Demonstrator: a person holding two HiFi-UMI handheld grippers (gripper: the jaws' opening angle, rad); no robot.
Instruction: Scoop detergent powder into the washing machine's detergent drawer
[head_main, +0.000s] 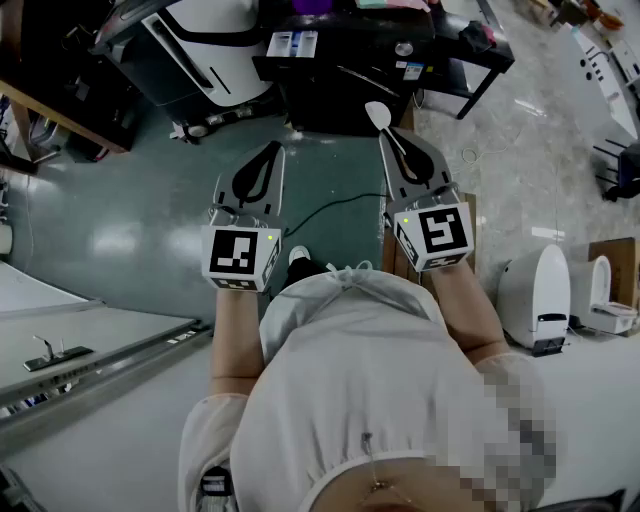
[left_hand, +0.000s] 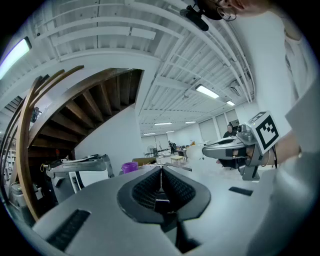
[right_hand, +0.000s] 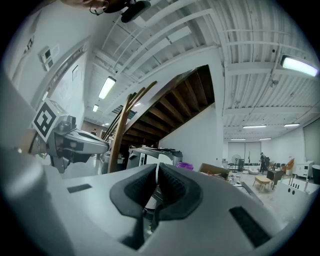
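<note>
Both grippers are held out side by side above the green floor, pointing away from the person. My right gripper (head_main: 392, 138) is shut on the handle of a white spoon (head_main: 377, 115), whose bowl sticks out past the tips; a thin white strip of the spoon (right_hand: 151, 200) shows between the closed pads. My left gripper (head_main: 268, 150) (left_hand: 161, 176) is shut with nothing in it. A white washing machine (head_main: 205, 50) (right_hand: 150, 152) stands ahead to the left, well beyond both grippers. No detergent powder or drawer can be made out.
A black table (head_main: 400, 55) with small items stands straight ahead, a purple cup (left_hand: 129, 167) on it. A black cable (head_main: 330, 205) lies on the floor. White appliances (head_main: 535, 290) sit at the right, and a white counter with a metal rail (head_main: 100, 360) at the lower left.
</note>
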